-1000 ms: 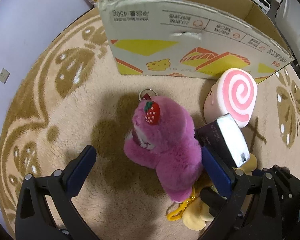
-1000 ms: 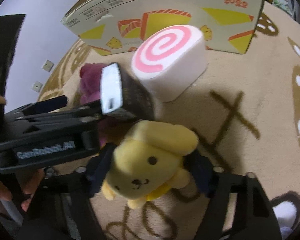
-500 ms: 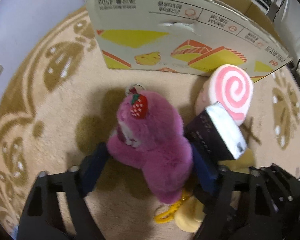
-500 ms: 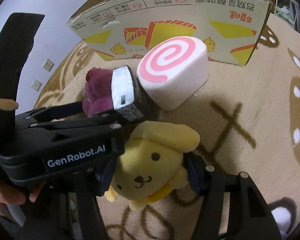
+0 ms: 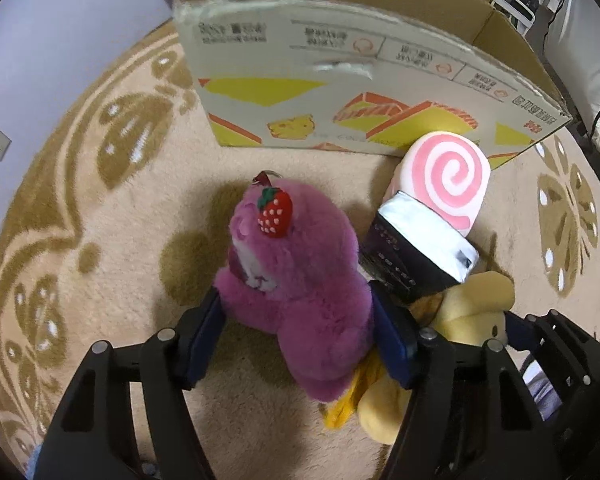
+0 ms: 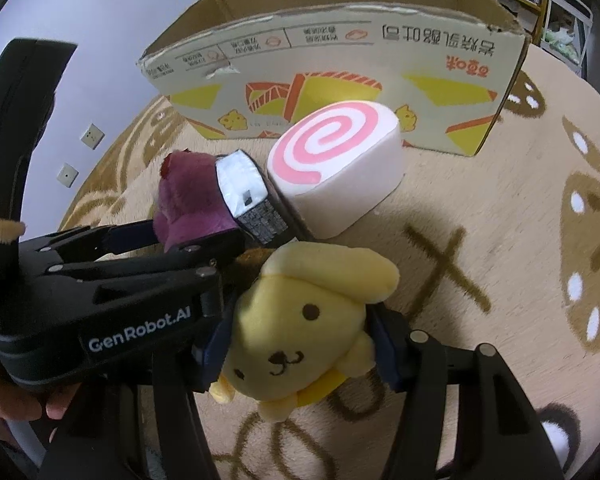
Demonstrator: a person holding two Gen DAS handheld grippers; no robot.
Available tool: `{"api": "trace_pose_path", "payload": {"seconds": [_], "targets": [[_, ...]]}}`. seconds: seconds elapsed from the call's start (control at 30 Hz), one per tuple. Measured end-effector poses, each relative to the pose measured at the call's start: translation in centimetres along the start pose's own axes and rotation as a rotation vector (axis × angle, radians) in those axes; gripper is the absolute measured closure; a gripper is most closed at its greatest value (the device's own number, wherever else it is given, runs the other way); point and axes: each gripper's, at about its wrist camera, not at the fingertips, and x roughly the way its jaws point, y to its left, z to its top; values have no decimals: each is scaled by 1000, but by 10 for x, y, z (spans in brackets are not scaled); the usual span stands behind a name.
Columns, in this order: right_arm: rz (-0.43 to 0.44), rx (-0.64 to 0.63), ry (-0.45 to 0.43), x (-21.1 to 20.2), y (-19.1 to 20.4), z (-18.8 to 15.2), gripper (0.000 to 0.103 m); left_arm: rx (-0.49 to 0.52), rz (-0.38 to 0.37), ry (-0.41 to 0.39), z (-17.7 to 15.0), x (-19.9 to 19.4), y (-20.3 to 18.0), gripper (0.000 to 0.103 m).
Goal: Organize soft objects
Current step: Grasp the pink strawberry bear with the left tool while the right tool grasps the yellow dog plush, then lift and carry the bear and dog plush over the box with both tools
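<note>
Now purple bear upright, strawberry-topped head toward box, in left tool.

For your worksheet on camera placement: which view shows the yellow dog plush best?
The right wrist view: the yellow dog plush faces the camera, face and ears plain, between the right gripper's pads. The left wrist view shows only its ear and lower body, hidden behind the purple bear.

The purple bear is long, fluffy plush with a felt-like strawberry. The yellow dog is short, smooth plush. The pink-swirl roll looks velvety and matt. The box is printed corrugated cardboard, torn at the rim. The rug is shaggy pile. The fingers are matt plastic.
</note>
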Motion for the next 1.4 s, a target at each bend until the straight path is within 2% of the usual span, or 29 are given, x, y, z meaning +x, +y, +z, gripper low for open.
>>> {"api": "trace_pose_path", "payload": {"seconds": [0.2,0.33,0.63,1.27,1.4], "targets": [[-10,1,-18,-8,-6,-1,40,9,63,-52,-1,-16,0,36],[-11,9,-26,-19,-14,-2,40,-15,73,-79,0,-27,6,36],[-29,28,-96,-45,-30,0,41,0,142,-138,-1,-44,12,36],[-44,57,-223,-95,-33,11,43,-72,140,-253,-2,-81,34,36],[-43,69,-248,-103,-37,15,43,-73,166,-291,-1,-90,37,36]]}}
